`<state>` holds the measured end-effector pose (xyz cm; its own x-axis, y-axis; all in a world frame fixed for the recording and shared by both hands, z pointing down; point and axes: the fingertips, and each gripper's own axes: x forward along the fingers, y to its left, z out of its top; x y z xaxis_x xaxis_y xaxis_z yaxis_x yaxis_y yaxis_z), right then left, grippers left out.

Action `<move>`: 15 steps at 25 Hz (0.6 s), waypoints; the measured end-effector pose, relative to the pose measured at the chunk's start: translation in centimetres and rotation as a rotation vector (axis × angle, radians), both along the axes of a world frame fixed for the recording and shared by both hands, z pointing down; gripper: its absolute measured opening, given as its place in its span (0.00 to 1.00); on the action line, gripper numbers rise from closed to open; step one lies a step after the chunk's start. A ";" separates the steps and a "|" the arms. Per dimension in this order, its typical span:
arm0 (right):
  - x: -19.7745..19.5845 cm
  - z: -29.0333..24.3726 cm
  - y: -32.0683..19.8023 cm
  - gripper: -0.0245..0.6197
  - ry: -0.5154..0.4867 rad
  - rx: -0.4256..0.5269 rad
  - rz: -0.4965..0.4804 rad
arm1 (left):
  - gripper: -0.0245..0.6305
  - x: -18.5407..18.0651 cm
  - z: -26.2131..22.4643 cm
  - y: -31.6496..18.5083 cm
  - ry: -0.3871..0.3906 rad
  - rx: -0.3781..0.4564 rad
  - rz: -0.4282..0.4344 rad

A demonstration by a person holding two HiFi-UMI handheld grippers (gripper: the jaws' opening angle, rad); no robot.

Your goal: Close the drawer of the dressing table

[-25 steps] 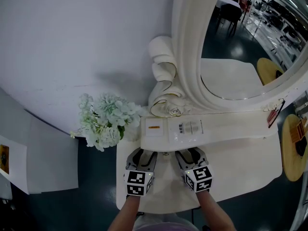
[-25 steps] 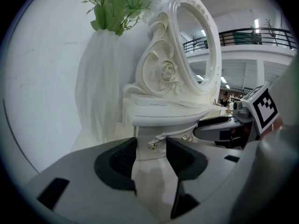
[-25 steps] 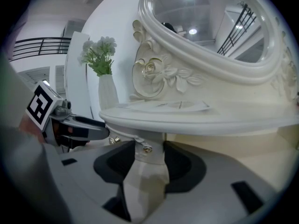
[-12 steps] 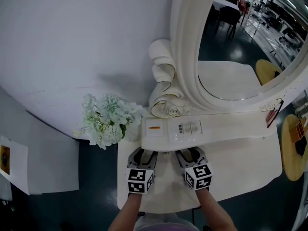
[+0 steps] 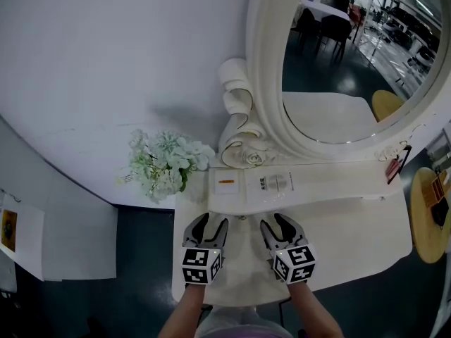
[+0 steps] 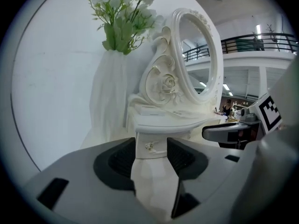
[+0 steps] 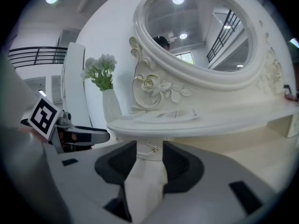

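The white dressing table point(image 5: 352, 241) carries a raised shelf point(image 5: 317, 192) below the oval mirror point(image 5: 338, 69). The small drawer front point(image 5: 242, 215) with its metal handle point(image 6: 150, 146) sits under the shelf's edge and looks pushed in. My left gripper point(image 5: 210, 221) hovers over the tabletop just left of the handle, open and empty. My right gripper point(image 5: 275, 220) hovers just right of it, a short gap from the drawer. Its jaws have just been closing a little, with nothing between them. Each gripper view shows the drawer point(image 7: 150, 149) ahead, framed by the dark pads point(image 7: 180, 164).
A vase of pale flowers point(image 5: 165, 164) stands at the table's left back corner. A white box with an orange mark point(image 5: 225, 183) and a lying bottle point(image 5: 273, 183) rest on the shelf. A carved scroll point(image 5: 239, 118) flanks the mirror. A round wooden stool point(image 5: 431, 217) stands at the right.
Both grippers have drawn back a little from the shelf's edge toward the person and lifted slightly. A gap now shows between their fingertips and the drawer front.
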<state>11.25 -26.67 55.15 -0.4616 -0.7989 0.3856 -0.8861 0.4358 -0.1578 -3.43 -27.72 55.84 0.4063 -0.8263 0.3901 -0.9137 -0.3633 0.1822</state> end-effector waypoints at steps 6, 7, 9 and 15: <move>0.0 -3.0 2.0 0.27 -0.022 0.072 -0.001 | 0.31 -0.3 -1.8 2.0 0.027 0.036 -0.022; 0.1 -3.5 2.4 0.26 -0.026 0.084 -0.002 | 0.31 -0.4 -2.1 2.3 0.029 0.044 -0.028; 0.3 -4.1 3.1 0.24 -0.033 0.105 -0.002 | 0.28 -0.6 -2.8 3.0 0.030 0.062 -0.039; 0.7 -5.7 5.5 0.17 -0.052 0.138 0.009 | 0.20 -0.8 -4.4 5.4 0.040 0.102 -0.047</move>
